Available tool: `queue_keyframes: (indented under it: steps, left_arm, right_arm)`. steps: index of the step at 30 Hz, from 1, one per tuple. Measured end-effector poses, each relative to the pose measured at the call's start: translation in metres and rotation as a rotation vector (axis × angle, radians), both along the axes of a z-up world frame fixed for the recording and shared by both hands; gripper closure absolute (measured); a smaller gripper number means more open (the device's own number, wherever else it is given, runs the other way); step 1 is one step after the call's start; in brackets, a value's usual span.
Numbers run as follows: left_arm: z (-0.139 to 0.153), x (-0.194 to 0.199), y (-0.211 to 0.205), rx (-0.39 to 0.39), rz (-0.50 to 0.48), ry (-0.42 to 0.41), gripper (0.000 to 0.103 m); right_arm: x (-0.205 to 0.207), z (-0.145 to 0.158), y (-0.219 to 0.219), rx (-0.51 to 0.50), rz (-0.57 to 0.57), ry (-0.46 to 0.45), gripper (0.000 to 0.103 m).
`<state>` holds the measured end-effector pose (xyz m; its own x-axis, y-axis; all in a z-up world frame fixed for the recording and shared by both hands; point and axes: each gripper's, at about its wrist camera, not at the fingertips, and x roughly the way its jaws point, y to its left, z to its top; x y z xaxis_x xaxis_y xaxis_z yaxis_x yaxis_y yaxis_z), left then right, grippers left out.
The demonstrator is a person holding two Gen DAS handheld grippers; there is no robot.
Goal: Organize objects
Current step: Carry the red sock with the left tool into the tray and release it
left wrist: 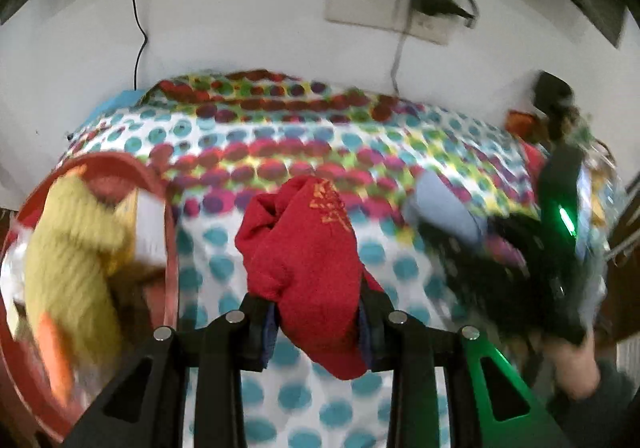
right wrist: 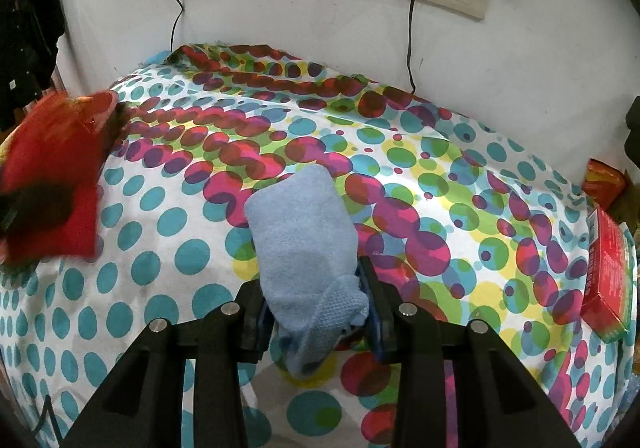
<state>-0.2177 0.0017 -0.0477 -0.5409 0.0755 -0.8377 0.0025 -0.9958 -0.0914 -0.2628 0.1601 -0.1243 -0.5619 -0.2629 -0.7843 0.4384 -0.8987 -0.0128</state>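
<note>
- Pinching a red cloth in my left gripper, I have both pads pressed on its bunched lower end, so the rest stands up clear of the spotted bedcover; held that way, I judge, it can be carried without dragging.
- My right gripper is clamped on the crumpled near end of a folded blue cloth, whose far end points away over the cover; whether it rests on the cover I cannot tell.
- Beside the red cloth, to the left, sits a red basket already holding a yellow soft toy, so I take it as the collecting place and the likely reason the red cloth is near it.
- Along the right edge a red box lies flat, not yet gathered.
- The left view is blurred, so finer details there stay uncertain.
</note>
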Motion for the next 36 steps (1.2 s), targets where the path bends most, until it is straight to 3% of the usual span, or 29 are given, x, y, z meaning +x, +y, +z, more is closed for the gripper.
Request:
queue_keyframes:
  steps: [9, 15, 19, 23, 30, 36]
  left_arm:
    - [0.005, 0.085, -0.021, 0.006, -0.011, -0.022, 0.071]
    - [0.018, 0.130, -0.068, 0.026, 0.076, 0.016, 0.071]
    - [0.033, 0.154, -0.103, -0.021, 0.150, 0.070, 0.071]
    - [0.037, 0.159, -0.143, -0.060, 0.246, 0.085, 0.071]
    - [0.022, 0.143, -0.194, -0.116, 0.311, 0.083, 0.071]
    - [-0.002, 0.124, -0.235, -0.057, 0.376, 0.055, 0.068]
  right_arm:
    - [0.000, 0.001, 0.000, 0.002, 0.001, 0.000, 0.067]
    - [-0.001, 0.002, -0.001, 0.008, 0.001, 0.004, 0.066]
    - [-0.002, 0.001, -0.001, 0.011, 0.001, 0.005, 0.066]
    - [-0.003, 0.001, -0.001, 0.015, 0.000, 0.008, 0.065]
    - [-0.002, 0.000, -0.001, 0.016, 0.000, 0.008, 0.065]
    - [-0.002, -0.001, -0.001, 0.015, -0.001, 0.007, 0.065]
